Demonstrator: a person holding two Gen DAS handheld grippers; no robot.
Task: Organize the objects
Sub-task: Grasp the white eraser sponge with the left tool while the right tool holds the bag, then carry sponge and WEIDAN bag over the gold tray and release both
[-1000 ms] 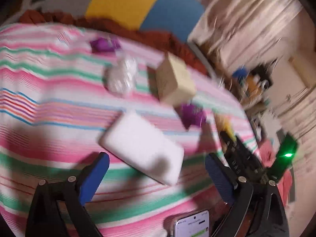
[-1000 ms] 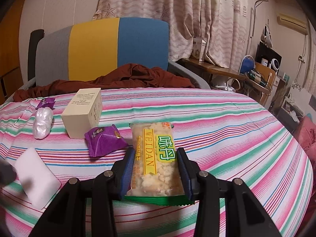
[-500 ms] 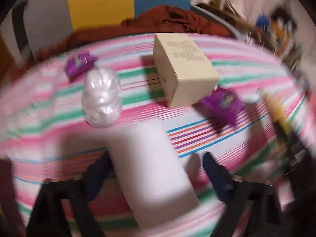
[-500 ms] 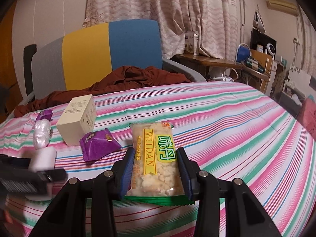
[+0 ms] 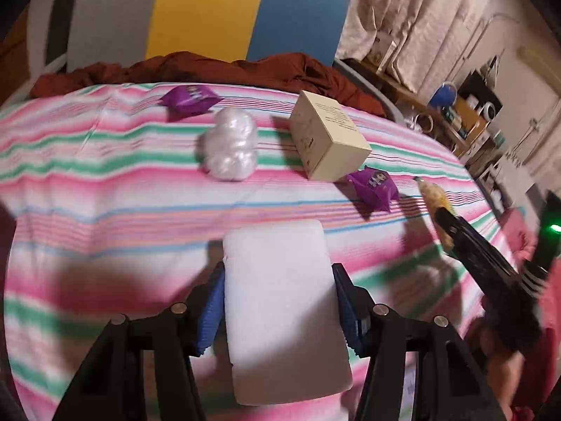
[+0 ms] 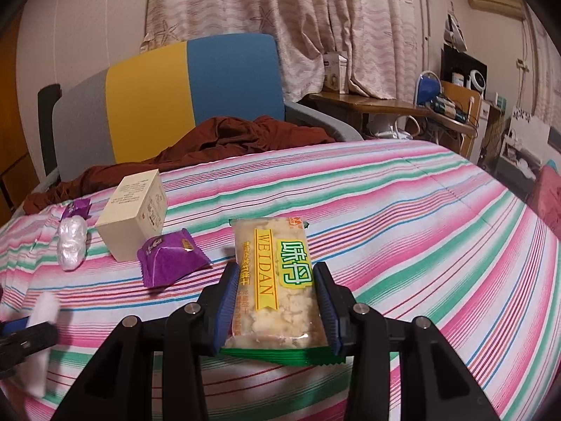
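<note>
A white foam block (image 5: pixel 277 245) lies on the striped tablecloth (image 5: pixel 105 182). My left gripper (image 5: pixel 277 271) straddles it, its jaws closing, and the blue pads (image 5: pixel 214 298) touch its two long sides. In the right wrist view that block (image 6: pixel 44 307) shows at the far left edge. My right gripper (image 6: pixel 276 271) is shut on a yellow-green snack packet (image 6: pixel 271 245), held just above the cloth. The left wrist view shows that packet (image 5: pixel 433 193) sticking out of the right gripper (image 5: pixel 445 217) at the right.
A cream carton (image 5: pixel 329 140) stands mid-table with a purple sachet (image 5: pixel 373 187) beside it. A crinkled white plastic bundle (image 5: pixel 231 145) and a second purple sachet (image 5: pixel 191 100) lie further back. Brown fabric (image 5: pixel 217 66) and a chair (image 6: pixel 189 94) lie behind; cluttered shelves (image 6: pixel 455 105) stand right.
My left gripper swung round to line up with the white block, moved over it and narrowed its jaws from wide open onto its sides. The right gripper stayed put with the packet.
</note>
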